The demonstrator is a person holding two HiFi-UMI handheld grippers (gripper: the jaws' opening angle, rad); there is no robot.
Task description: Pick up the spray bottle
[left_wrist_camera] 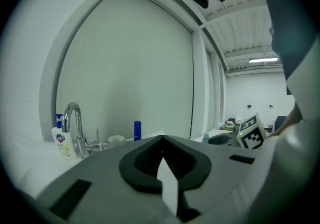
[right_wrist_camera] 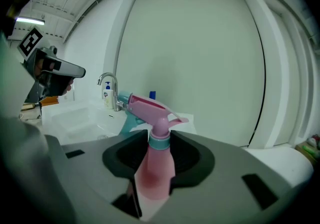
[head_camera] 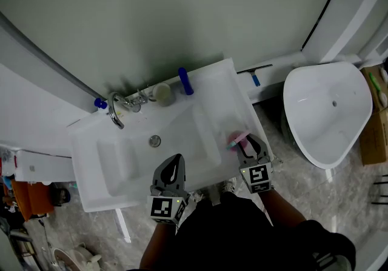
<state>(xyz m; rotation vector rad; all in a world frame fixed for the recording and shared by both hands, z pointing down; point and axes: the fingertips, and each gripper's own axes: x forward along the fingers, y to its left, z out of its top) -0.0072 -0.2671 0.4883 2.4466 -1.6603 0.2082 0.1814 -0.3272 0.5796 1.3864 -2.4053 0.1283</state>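
Note:
A pink spray bottle [right_wrist_camera: 155, 168] with a pink head and teal trigger stands upright between the jaws of my right gripper [right_wrist_camera: 159, 144], and the dark pads press on its body just under the teal collar. From the head view the spray bottle [head_camera: 236, 139] stands on the right ledge of the white sink [head_camera: 121, 167], with the right gripper [head_camera: 245, 145] around it. My left gripper [head_camera: 176, 162] hovers over the sink's front edge, shut and holding nothing. In its own view the left gripper [left_wrist_camera: 162, 140] has its fingertips touching.
A chrome faucet [head_camera: 115, 112], a soap bottle [left_wrist_camera: 61, 140], a round cup [head_camera: 162, 94] and a blue bottle [head_camera: 185, 82] line the sink's back edge by the wall. A white toilet bowl [head_camera: 327, 112] stands to the right. Clutter lies on the floor at the left.

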